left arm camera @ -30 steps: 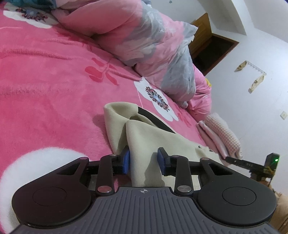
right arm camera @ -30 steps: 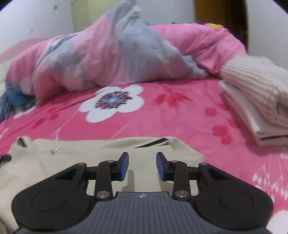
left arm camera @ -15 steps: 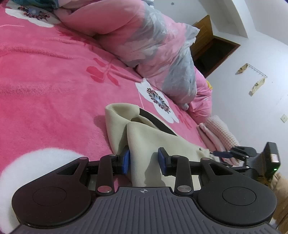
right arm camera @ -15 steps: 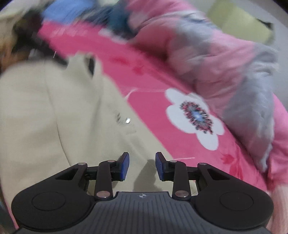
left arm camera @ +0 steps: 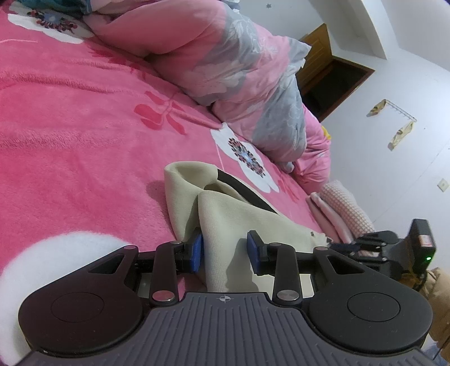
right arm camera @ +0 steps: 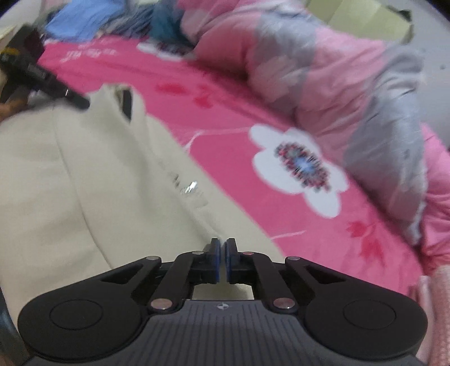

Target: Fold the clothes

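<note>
A cream knit garment (left arm camera: 225, 214) with a dark collar band lies on the pink bed, one corner pulled up into a standing fold. My left gripper (left arm camera: 225, 250) is shut on that thick fold, which fills the space between the blue pads. In the right wrist view the garment (right arm camera: 70, 183) spreads to the left. My right gripper (right arm camera: 222, 253) has its pads closed together on the garment's near right edge. From the left wrist view the right gripper (left arm camera: 346, 247) sits at the garment's far edge. The left gripper (right arm camera: 80, 102) shows at the garment's upper corner.
The pink flowered blanket (left arm camera: 70, 126) covers the bed. A bunched pink and grey quilt (left arm camera: 239, 62) lies along the far side. A stack of folded pink clothes (left arm camera: 343, 208) rests at the bed's edge. Blue clothes (right arm camera: 73, 22) are heaped at the far end.
My right gripper swung across and rolled, coming to the garment's right edge, and its jaws closed there. The left gripper kept its hold and stayed put.
</note>
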### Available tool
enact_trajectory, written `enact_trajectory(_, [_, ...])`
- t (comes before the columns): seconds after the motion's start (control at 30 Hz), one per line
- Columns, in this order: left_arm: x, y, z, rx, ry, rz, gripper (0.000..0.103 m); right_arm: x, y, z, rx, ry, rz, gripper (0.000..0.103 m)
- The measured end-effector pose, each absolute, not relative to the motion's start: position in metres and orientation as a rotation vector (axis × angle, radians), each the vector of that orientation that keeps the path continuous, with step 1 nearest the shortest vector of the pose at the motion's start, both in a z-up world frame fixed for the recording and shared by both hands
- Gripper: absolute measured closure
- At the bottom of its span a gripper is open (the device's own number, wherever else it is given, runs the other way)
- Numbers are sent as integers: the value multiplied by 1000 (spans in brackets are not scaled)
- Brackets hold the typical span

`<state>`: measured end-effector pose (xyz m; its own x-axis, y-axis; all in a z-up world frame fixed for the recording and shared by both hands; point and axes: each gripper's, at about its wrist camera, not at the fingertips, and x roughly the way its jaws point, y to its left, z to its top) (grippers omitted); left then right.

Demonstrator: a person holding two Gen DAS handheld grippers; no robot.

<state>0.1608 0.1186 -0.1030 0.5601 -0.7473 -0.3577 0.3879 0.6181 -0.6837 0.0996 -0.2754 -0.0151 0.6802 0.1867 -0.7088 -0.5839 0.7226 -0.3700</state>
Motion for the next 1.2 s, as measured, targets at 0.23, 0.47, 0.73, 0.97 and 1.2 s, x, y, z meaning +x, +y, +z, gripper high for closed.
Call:
enact_trajectory(0.23, [160, 118, -103, -587, 685, -714, 70, 114, -280, -28, -590, 672, 378, 99])
enact_trajectory(0.47, [161, 118, -102, -588, 686, -714, 70, 114, -337, -13, -286, 635, 155, 83])
enact_trajectory(0.73, [159, 117, -101, -573, 673, -708, 72, 84, -444, 2, 107, 666, 38, 68])
enact_trajectory(0.97, [142, 117, -82, -508, 576, -708, 79, 99, -454, -26, 157, 744, 81, 68])
enact_trajectory(1.2, [134, 107, -59, -401, 514, -715, 81, 119, -473, -40, 262, 785, 134, 64])
